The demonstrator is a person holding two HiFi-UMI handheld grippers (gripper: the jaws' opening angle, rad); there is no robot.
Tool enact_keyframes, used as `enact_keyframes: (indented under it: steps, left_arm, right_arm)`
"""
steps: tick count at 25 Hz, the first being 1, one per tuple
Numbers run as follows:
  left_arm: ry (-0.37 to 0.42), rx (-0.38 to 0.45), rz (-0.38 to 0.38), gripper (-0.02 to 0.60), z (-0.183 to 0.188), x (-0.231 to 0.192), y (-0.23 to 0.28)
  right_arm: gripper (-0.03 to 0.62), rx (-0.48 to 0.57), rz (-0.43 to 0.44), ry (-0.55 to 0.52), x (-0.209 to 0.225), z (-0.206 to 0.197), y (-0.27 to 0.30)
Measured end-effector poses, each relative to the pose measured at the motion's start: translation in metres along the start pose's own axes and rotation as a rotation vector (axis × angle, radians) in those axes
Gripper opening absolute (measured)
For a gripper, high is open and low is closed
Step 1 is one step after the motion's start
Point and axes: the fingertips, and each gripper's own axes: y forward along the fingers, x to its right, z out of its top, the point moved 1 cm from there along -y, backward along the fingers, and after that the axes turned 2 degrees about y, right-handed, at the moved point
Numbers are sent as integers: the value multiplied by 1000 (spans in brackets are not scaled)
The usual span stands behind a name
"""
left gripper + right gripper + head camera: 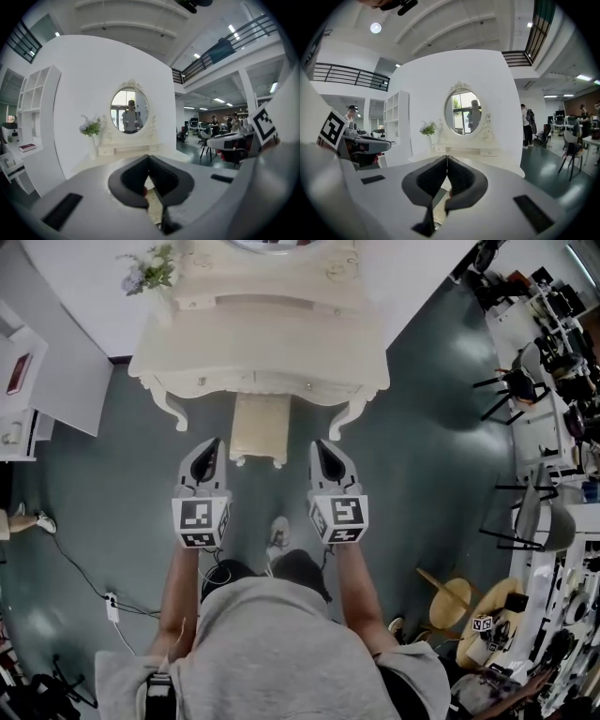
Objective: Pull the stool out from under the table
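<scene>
While you hold both tools out ahead of you, the left gripper [214, 444] has its jaws pressed together with nothing between them, and the right gripper [321, 446] stands the same. Each carries a cube [200, 521] bearing black-and-white square markers. Just beyond the tips, between them, stands the stool [260, 427]. It is cream with a rectangular seat and small pale feet at its near corners, its far part tucked under the table [281, 348] between the curved front legs. Neither gripper touches it. Farther back, flowers [427, 128] and an oval mirror [462, 112] stand on the table.
</scene>
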Motion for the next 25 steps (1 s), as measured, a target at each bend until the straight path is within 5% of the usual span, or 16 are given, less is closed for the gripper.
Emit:
enact_keyframes:
  steps: [13,25]
  left_arm:
    - [0,-99,45,3,-39,-3,76]
    - [-4,-191,-99,3,-154,-26,159]
  right_arm:
    - [14,-62,71,63,42,-37,80]
    - [14,-171,-30,110,50,-147,155]
